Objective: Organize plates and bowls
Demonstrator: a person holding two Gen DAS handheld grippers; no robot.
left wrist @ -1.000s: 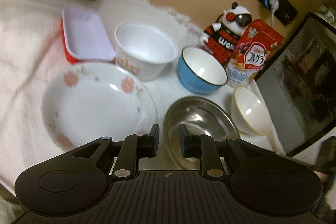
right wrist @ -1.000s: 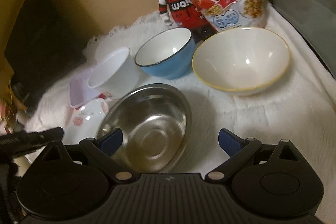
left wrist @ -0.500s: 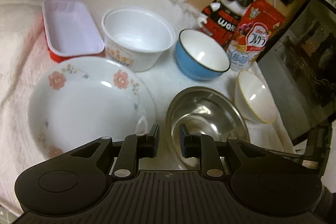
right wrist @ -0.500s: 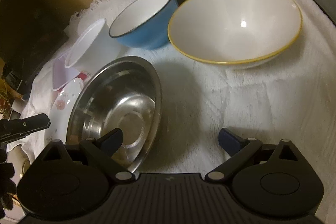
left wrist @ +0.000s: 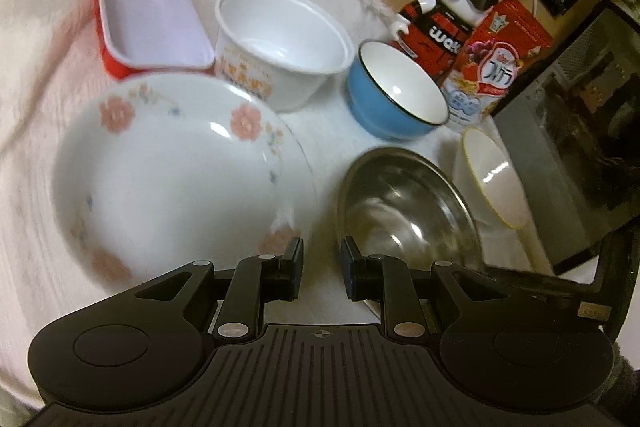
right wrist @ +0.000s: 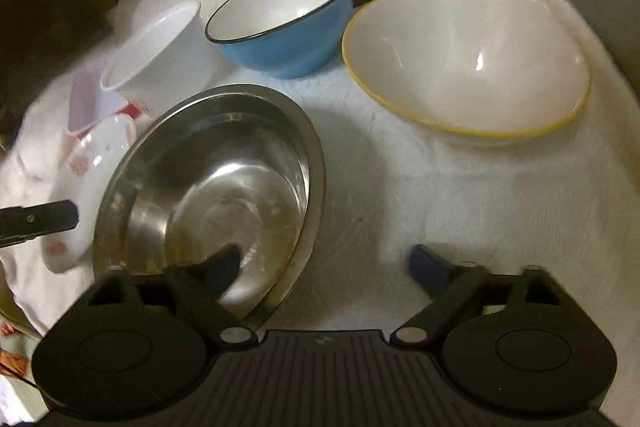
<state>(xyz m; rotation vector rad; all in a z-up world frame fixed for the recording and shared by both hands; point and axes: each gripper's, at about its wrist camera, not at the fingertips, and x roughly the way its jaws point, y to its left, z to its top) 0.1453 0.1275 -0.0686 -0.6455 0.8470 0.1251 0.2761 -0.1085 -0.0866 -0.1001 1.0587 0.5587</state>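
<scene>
On the white towel-covered tabletop [left wrist: 332,131], left to right: red rectangular plastic tray with pale lining [left wrist: 148,19], white floral ceramic plate [left wrist: 172,179], white plastic cup-bowl [left wrist: 280,47], blue enamel bowl [left wrist: 396,99], round stainless-steel bowl [right wrist: 216,195], cream yellow-rimmed bowl [right wrist: 464,63]. Left hand-held gripper [left wrist: 322,269]: jaws nearly together, nothing between, over the gap between plate and steel bowl. Right hand-held gripper [right wrist: 324,263]: jaws wide, closing, straddling the steel bowl's rim, one finger inside the bowl, pads not pressing.
</scene>
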